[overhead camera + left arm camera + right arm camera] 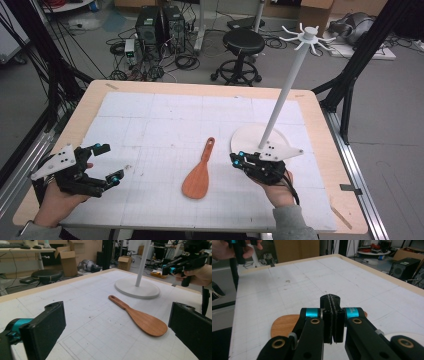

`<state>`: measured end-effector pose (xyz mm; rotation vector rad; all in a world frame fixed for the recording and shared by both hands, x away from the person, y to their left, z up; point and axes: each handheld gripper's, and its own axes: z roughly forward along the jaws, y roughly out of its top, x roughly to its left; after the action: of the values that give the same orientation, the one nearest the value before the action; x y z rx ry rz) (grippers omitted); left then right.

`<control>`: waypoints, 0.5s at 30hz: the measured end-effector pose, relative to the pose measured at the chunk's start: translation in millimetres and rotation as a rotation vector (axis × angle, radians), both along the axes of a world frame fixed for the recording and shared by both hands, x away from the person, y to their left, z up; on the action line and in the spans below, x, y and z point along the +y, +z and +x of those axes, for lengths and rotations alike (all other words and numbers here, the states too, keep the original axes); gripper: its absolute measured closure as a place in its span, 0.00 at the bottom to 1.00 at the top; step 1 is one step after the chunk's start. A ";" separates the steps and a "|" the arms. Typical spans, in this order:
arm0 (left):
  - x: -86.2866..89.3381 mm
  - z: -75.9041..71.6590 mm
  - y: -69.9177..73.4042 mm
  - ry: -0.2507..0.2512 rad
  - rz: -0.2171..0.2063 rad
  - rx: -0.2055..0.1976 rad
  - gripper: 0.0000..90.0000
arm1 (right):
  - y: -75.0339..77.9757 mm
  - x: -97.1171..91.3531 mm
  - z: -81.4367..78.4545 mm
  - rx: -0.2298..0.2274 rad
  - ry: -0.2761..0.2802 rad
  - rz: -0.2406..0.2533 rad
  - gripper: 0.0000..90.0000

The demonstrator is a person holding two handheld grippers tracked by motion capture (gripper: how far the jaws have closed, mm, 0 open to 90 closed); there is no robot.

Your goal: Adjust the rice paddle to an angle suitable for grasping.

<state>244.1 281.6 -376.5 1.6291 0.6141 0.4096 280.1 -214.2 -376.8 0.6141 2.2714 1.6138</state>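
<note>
High view – spatula: wooden spatula [199,172] lay flat mid-table on white grid mat [165,120], handle pointing away from person, blade nearer.
High view – L gripper: left gripper [107,162] sat at mat's left edge, jaws wide apart, nothing between; well apart from spatula.
High view – R gripper: right gripper [238,159] was just right of spatula, jaws together, empty; over near edge of round base of white hook stand [285,90].
L gripper view – jaws: both black jaws stood far apart at frame sides, gripping nothing.
L gripper view – spatula: lay between jaws but farther off, no contact; stand base behind it, R gripper upper right.
R gripper view – jaws: pads pressed shut on each other, nothing held.
R gripper view – spatula: blade showed just beyond and under closed jaws; contact couldn't be told.
</note>
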 end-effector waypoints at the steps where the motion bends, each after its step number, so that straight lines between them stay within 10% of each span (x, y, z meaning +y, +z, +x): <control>1: 0.9 -0.3 0.4 -0.009 -0.012 0.001 0.02 | -2.0 6.9 3.2 -0.004 -0.001 -0.015 1.00; 15: -0.7 3.0 -9.0 -0.004 0.003 0.034 0.02 | -11.0 41.3 30.7 0.045 0.014 -0.035 1.00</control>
<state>247.1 281.0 -385.6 1.6430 0.6357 0.3804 310.8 -172.9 -387.8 0.6331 2.3357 1.5777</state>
